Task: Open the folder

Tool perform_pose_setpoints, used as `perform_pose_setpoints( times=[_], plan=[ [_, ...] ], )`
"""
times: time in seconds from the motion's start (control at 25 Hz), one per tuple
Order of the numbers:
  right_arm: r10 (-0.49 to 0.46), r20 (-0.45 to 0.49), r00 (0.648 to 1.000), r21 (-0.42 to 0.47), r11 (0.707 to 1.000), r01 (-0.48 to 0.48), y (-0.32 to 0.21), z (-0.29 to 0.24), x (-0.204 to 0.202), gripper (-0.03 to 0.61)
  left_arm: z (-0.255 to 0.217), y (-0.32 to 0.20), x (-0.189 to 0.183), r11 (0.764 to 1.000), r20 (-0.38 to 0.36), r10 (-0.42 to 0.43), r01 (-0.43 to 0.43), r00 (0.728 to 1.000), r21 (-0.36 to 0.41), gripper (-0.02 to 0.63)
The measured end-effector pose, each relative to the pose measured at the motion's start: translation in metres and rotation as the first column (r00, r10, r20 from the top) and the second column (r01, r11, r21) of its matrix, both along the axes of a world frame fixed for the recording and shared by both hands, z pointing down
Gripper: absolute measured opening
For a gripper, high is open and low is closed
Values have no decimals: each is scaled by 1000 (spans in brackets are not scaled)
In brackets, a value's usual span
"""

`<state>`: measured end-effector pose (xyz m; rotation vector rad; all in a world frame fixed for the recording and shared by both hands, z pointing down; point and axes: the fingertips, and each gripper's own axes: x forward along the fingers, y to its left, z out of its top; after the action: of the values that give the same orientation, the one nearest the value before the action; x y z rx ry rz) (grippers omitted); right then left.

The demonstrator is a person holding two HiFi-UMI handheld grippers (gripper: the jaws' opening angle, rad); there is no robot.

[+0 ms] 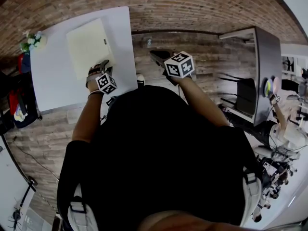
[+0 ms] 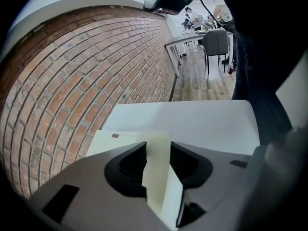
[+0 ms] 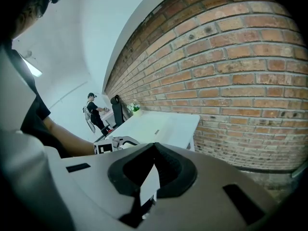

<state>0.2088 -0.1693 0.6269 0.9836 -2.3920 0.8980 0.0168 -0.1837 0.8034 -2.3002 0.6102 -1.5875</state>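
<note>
Room: wood-plank floor underfoot, grey-brown boards; red-brown brick wall on the far side.
Surface: white, rectangular, smooth and matt, set against that wall. A small pot of pale flowers stands at its far left corner.
Folder: pale yellow, thin, card-like, rectangular, with a small dark tab near one edge. It lies on the surface, a little right of the middle.
Left tool: at the folder's near edge, jaws clamped on a raised yellow flap of the cover, which stands up between them in the left gripper view.
Right tool: held off the surface, over the floor just to its right. Jaw tips are together with nothing between them.
Farther off: black office chair; grey desk.
</note>
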Motion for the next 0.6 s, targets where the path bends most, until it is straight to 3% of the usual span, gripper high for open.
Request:
perform_pose_setpoints(
  times=[0.36,0.6],
  plan=[
    [-29,8,1000,7,1000,29,0,-1,-12,25,-17,-2,-1,995,-121,-76,69,990,-67,75],
    [-47,13,999,7,999,47,1,0,-16,25,-35,-9,-7,970,-297,-224,184,928,-157,54]
  ],
)
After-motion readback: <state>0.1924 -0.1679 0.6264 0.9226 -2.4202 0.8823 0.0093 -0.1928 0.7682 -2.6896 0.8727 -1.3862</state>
